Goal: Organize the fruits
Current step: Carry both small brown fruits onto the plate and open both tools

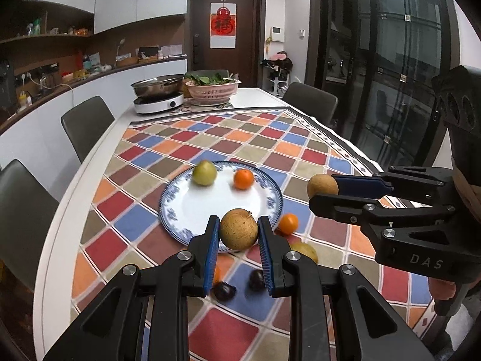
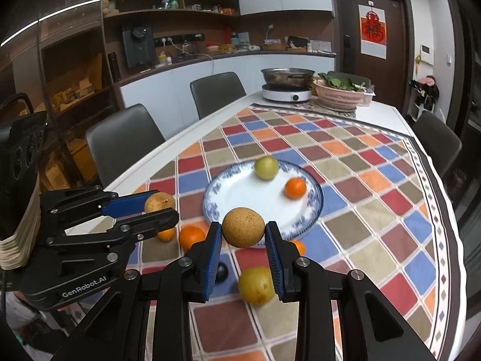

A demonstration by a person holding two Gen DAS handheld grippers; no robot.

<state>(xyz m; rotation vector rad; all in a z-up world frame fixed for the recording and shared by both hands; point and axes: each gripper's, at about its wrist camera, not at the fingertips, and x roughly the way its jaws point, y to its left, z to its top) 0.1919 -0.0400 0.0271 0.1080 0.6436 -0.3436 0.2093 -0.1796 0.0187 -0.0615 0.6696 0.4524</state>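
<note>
A round tan rough-skinned fruit (image 1: 239,229) is clamped between the blue pads of the left gripper (image 1: 238,234), held above the near rim of the blue-and-white patterned china plate (image 1: 210,207). On the plate a yellow-green round fruit (image 1: 204,173) and a small orange (image 1: 243,179) are seen, apart from each other. A second orange (image 1: 288,223) lies on the chequered multicoloured tablecloth (image 1: 168,150) just beside the plate's right rim; two dark plums (image 1: 224,291) lie below the jaws. A second tan round fruit (image 2: 243,231) is gripped by the right gripper (image 2: 243,234), jaws closed on it, near the plate edge. A pale yellow pear-like fruit (image 2: 256,285) and further oranges (image 2: 192,236) lie on the cloth.
</note>
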